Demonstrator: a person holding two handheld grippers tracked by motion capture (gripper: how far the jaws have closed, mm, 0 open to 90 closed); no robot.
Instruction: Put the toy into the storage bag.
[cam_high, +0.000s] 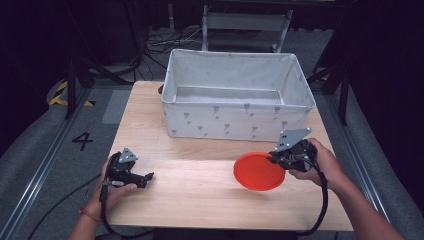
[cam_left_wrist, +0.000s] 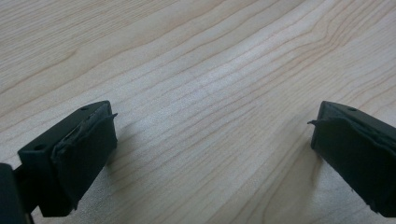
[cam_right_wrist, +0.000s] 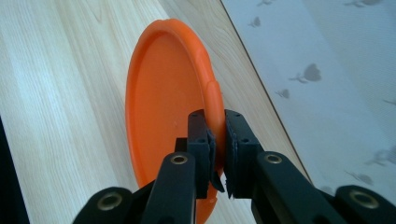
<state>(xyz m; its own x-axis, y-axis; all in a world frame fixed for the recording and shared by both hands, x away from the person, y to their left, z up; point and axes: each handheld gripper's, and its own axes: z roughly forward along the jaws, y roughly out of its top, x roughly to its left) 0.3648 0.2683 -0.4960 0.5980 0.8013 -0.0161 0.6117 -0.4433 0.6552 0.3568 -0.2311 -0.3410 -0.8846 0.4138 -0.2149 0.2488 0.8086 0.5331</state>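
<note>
Two forearms come in from the bottom edge of the high view, each hand holding a gripper over the pale wooden tabletop (cam_high: 200, 187). Nearest on the left, the left gripper (cam_high: 148, 176) sits low near the tabletop's left edge; in the left gripper view its two black jaws stand wide apart with only bare wood grain between them. A thin band circles that wrist, and a black cable trails off the front edge.

On the right, the right gripper (cam_high: 272, 159) is clamped on the rim of an orange plate (cam_high: 258, 171). The right gripper view shows the fingers (cam_right_wrist: 201, 140) pinching the plate's raised edge from both sides. The plate is round, plain, glossy orange plastic with a shallow lip; it is held tilted, right of the tabletop's middle and just in front of the box. Whether its far edge touches the wood is hard to make out. A grey three-cornered plate on top of the gripper hides part of the hand.

Farther back stands a white fabric box (cam_high: 235, 122), open-topped, printed with small grey figures too small to identify. A dark object behind its left corner is mostly hidden. On the grey floor at left, a black "4" (cam_high: 82, 141) can be read.
</note>
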